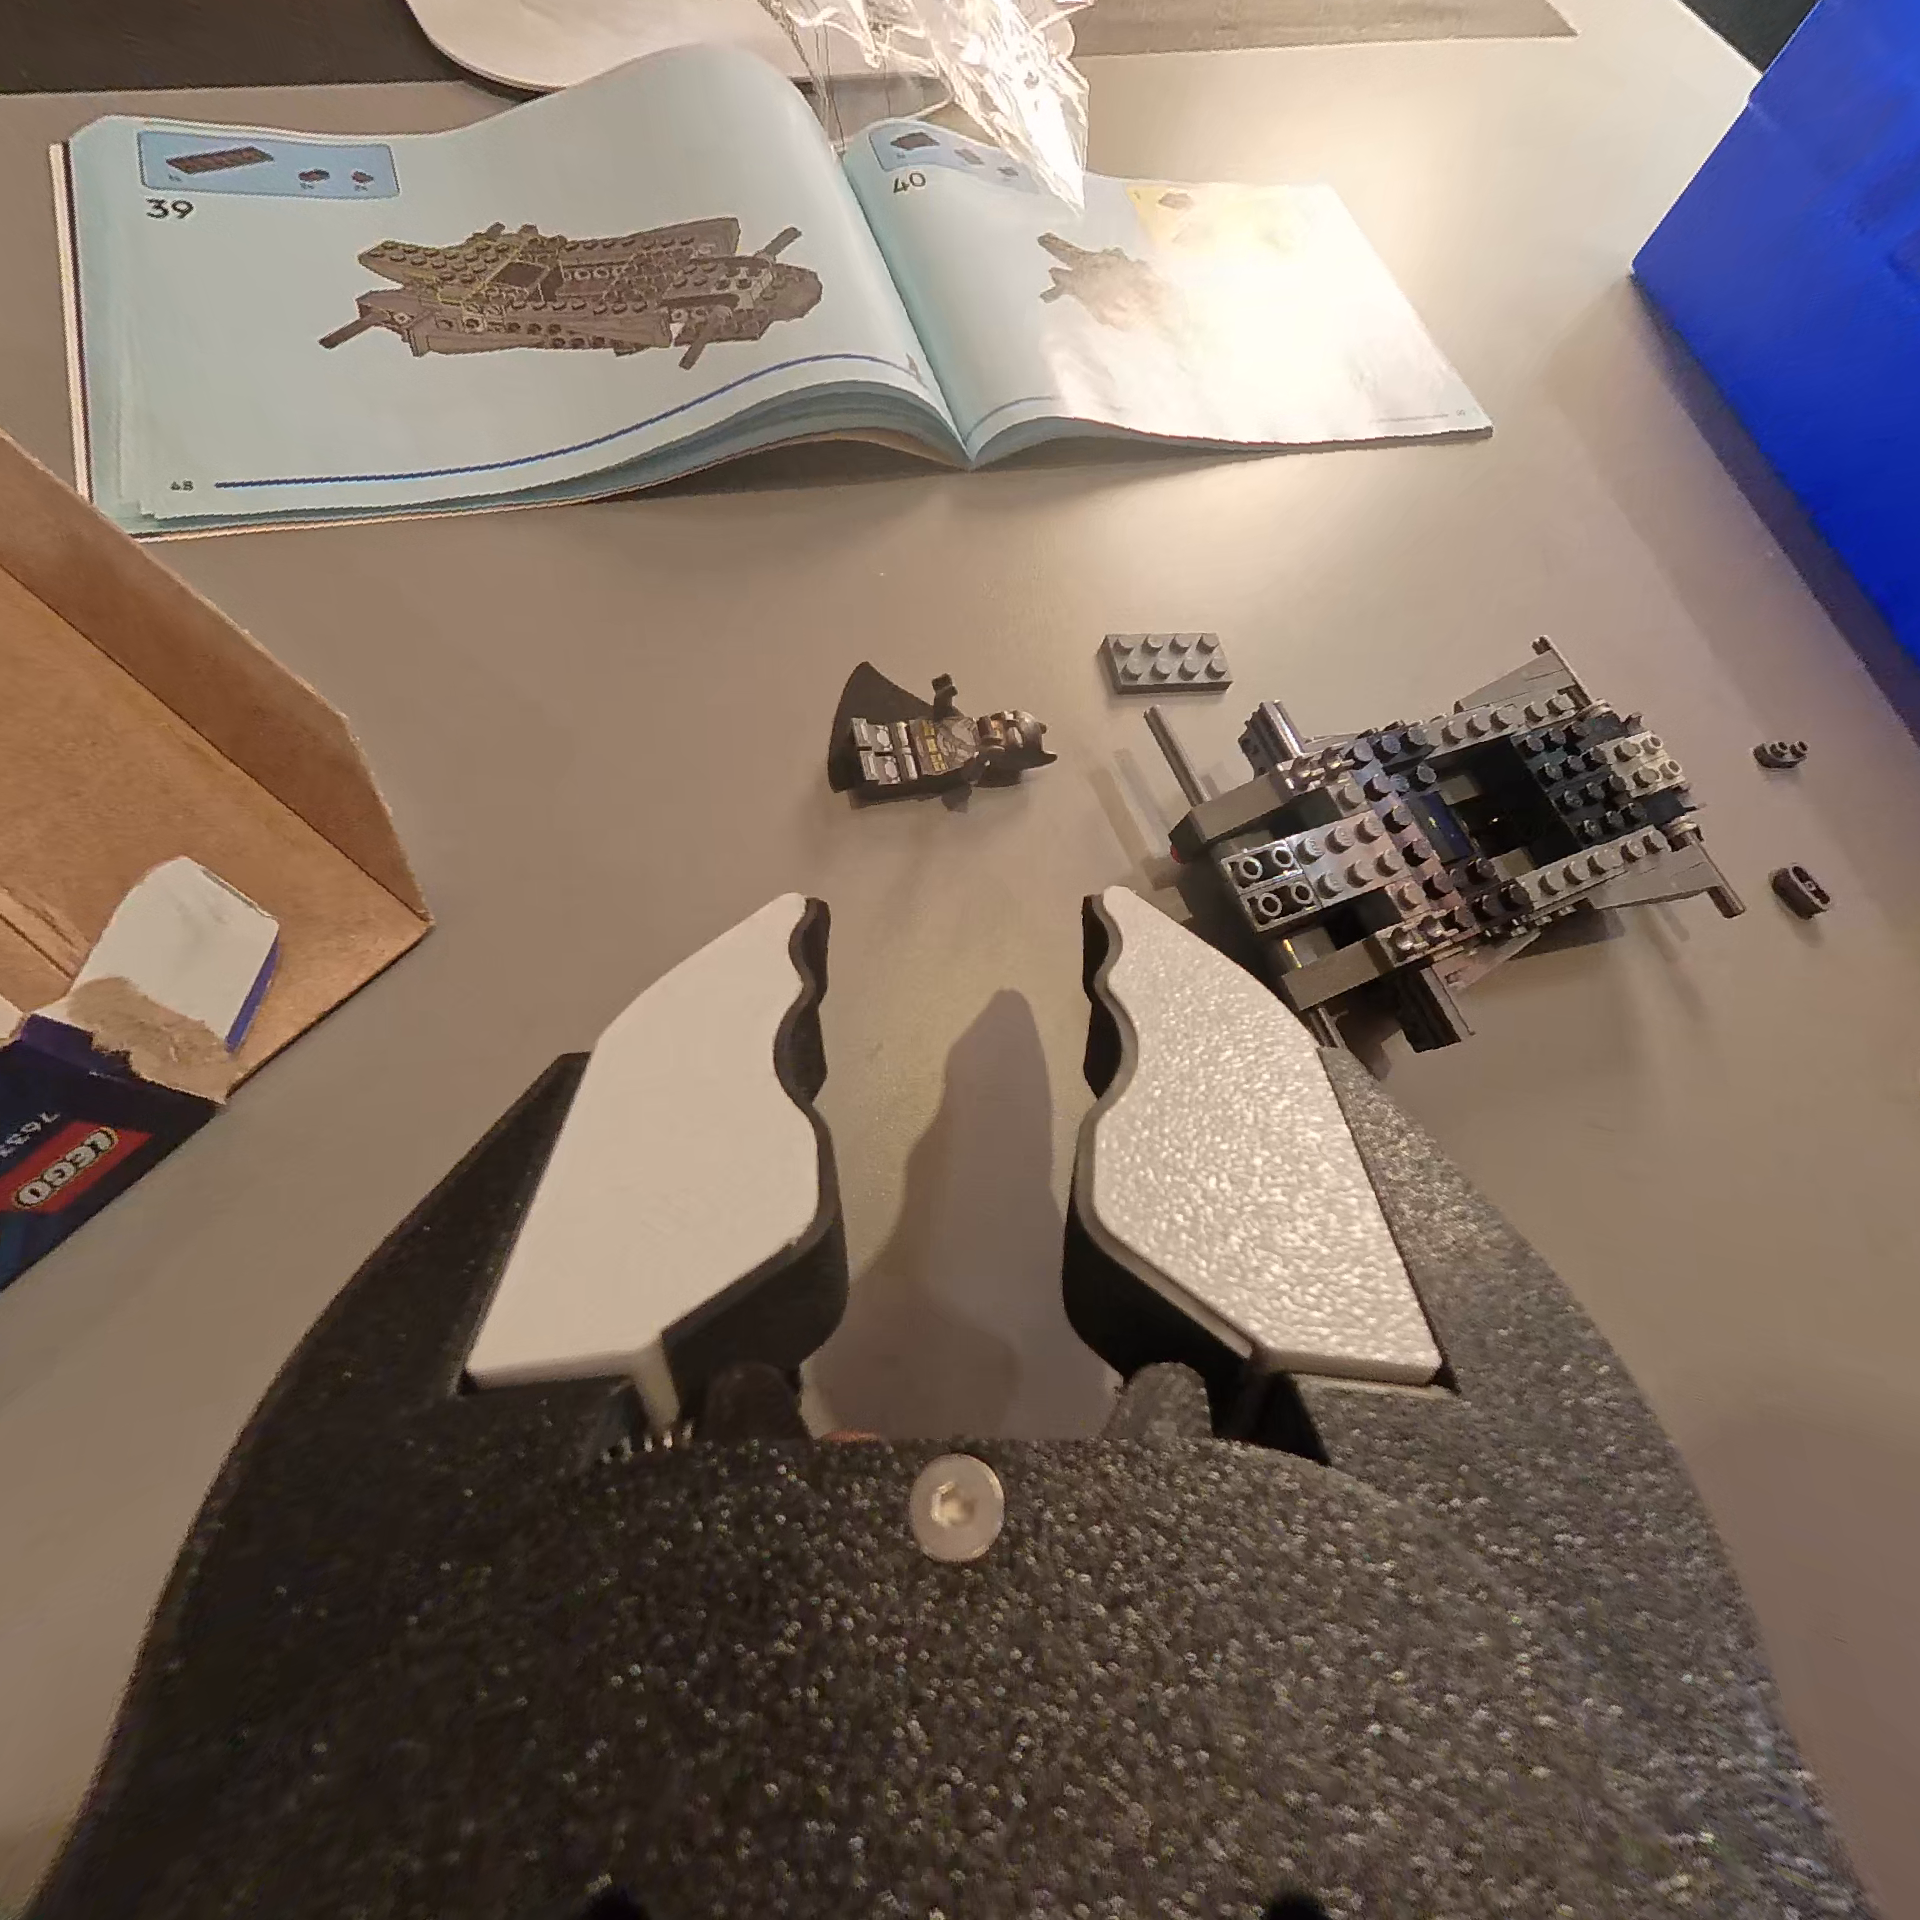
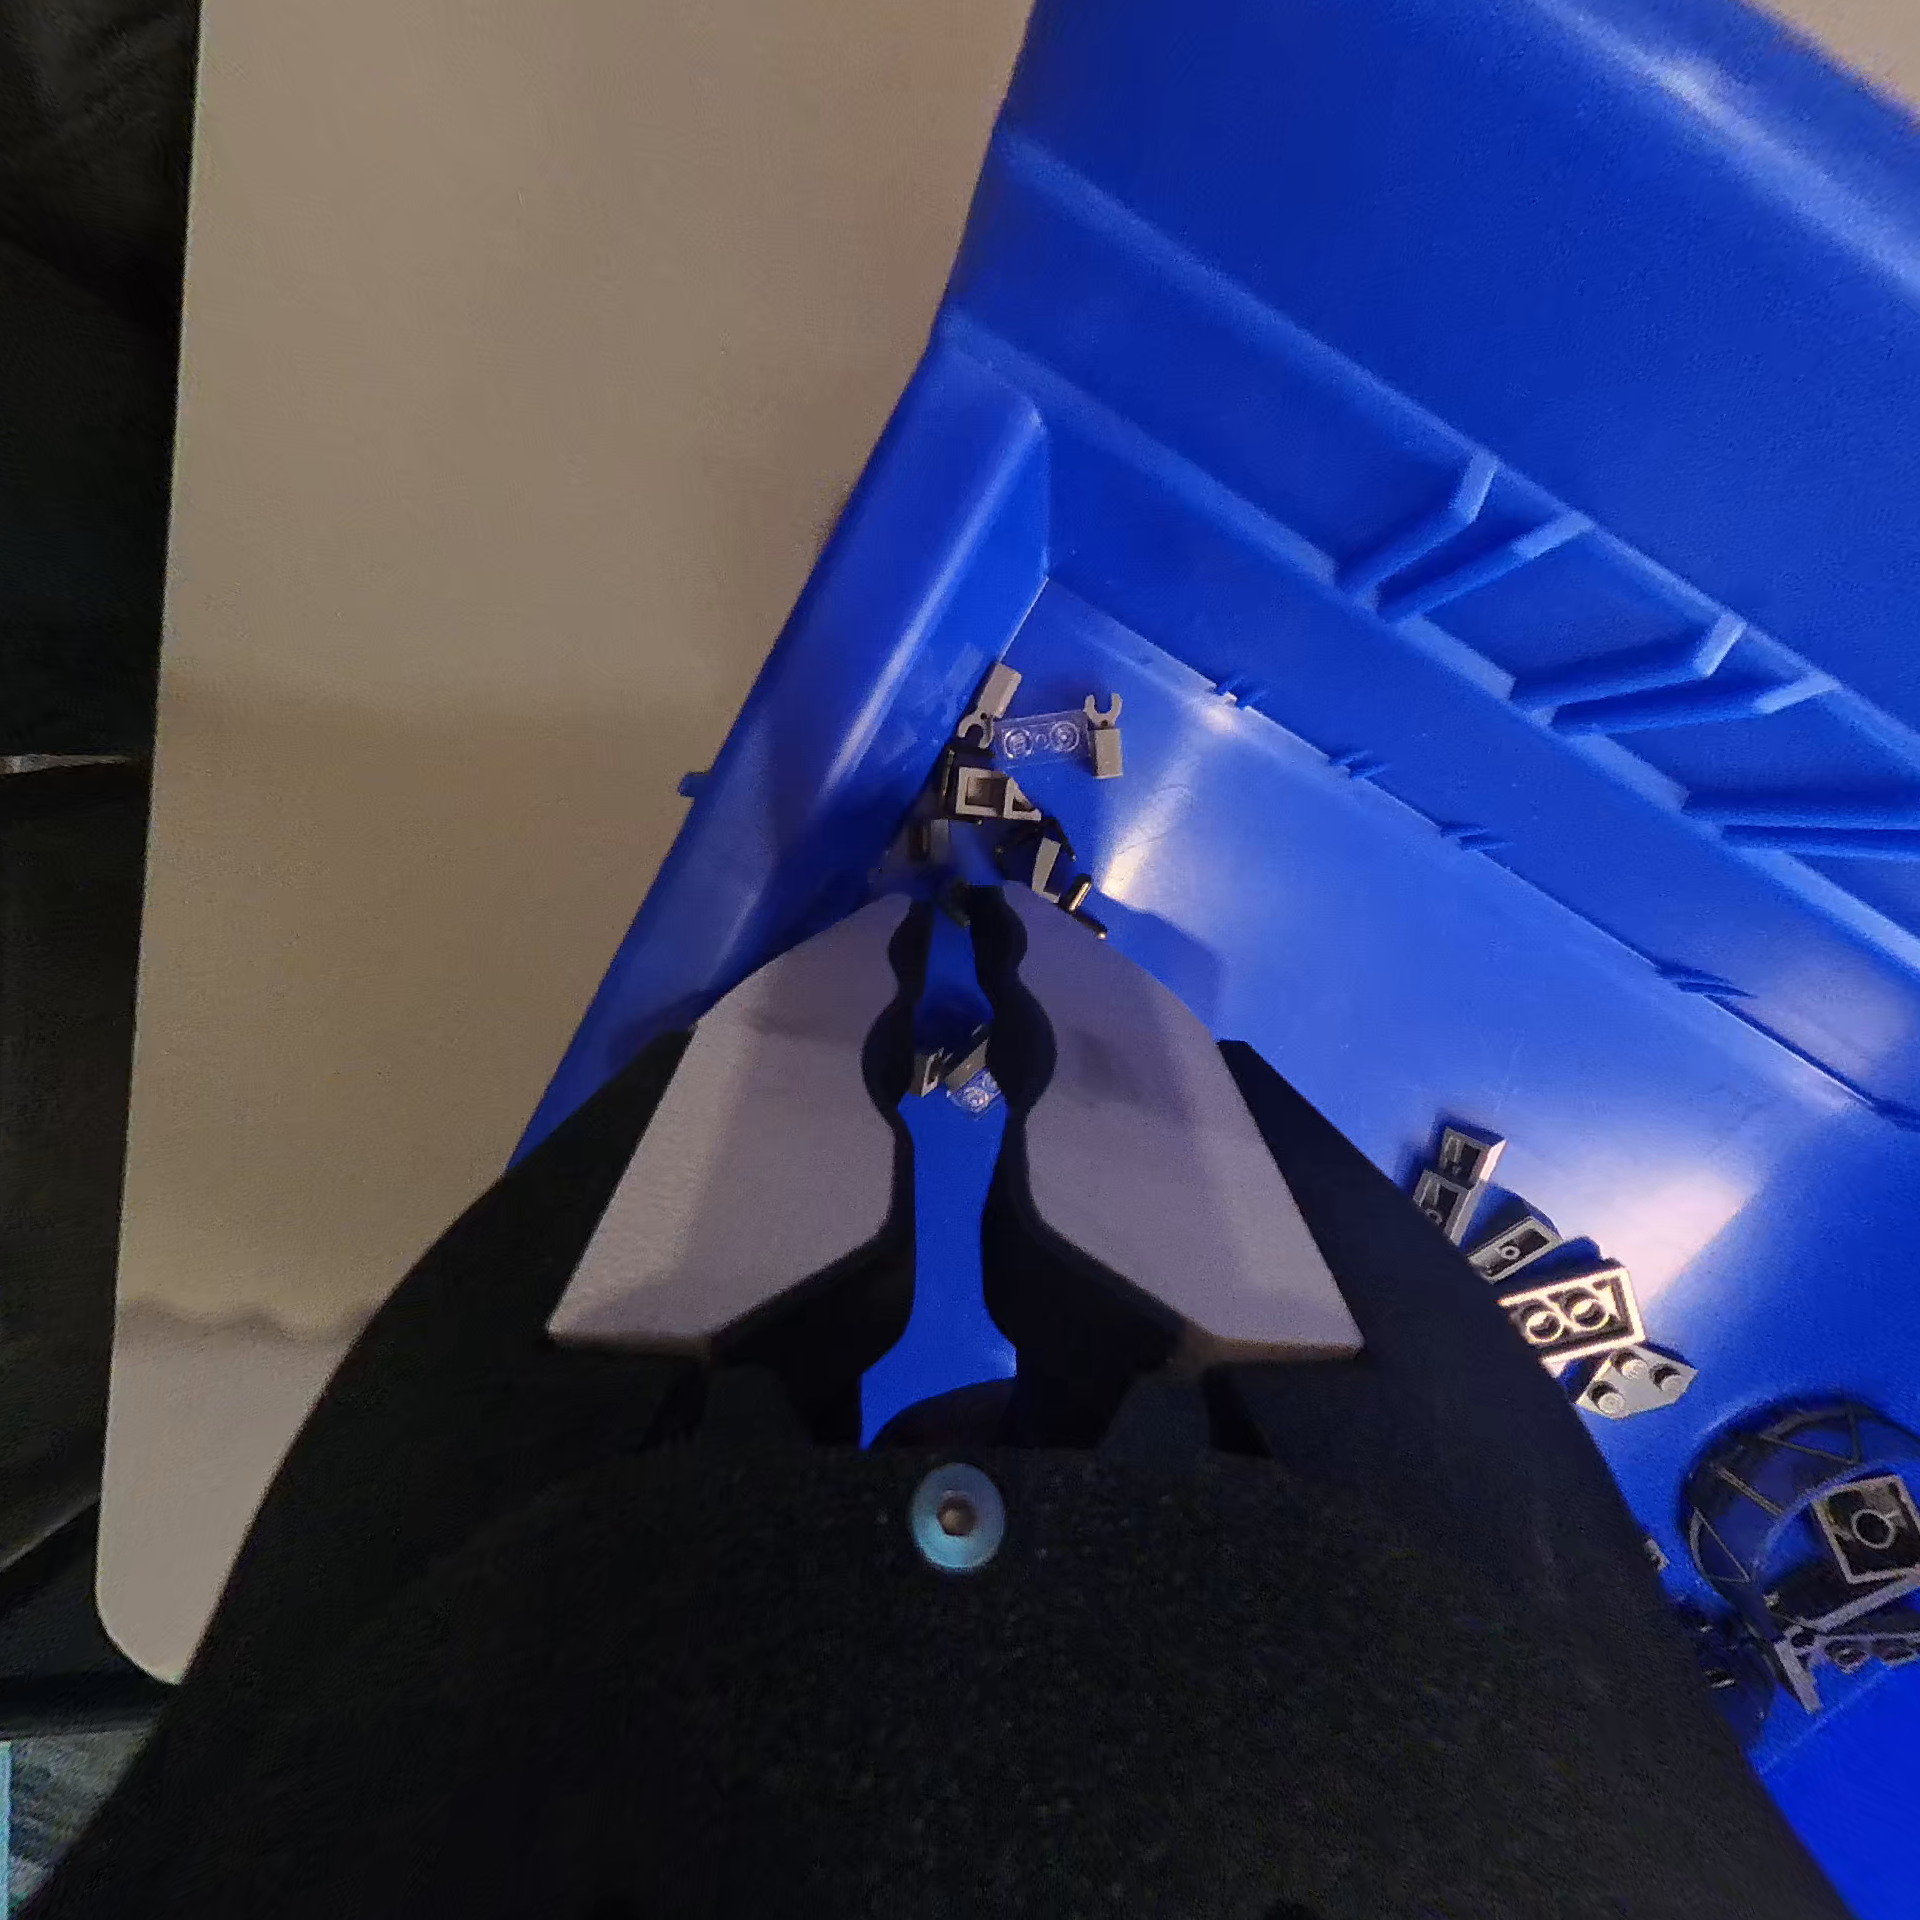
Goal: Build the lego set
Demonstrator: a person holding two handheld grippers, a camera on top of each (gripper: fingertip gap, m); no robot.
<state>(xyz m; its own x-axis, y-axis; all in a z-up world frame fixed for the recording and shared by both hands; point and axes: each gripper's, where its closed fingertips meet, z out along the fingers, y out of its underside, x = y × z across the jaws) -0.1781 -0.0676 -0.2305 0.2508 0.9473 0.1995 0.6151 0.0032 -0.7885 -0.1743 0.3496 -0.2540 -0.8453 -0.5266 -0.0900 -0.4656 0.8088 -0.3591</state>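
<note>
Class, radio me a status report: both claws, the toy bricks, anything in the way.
Left claw open over bare table, toy figure ahead. Right claw slightly parted inside blue bin, tips among loose small bricks.

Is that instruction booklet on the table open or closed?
Open: the instruction booklet lies spread flat on the table, two facing pages showing.

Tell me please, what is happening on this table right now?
A person works with two hand-held grippers among toy building bricks. The left gripper hovers open over the grey table, holding nothing, near a dark caped minifigure and a half-built grey and black brick vehicle. An open light-blue instruction booklet lies beyond. The right gripper reaches into a blue plastic bin, fingertips narrowly apart at a small pile of grey and black pieces in its corner.
</note>
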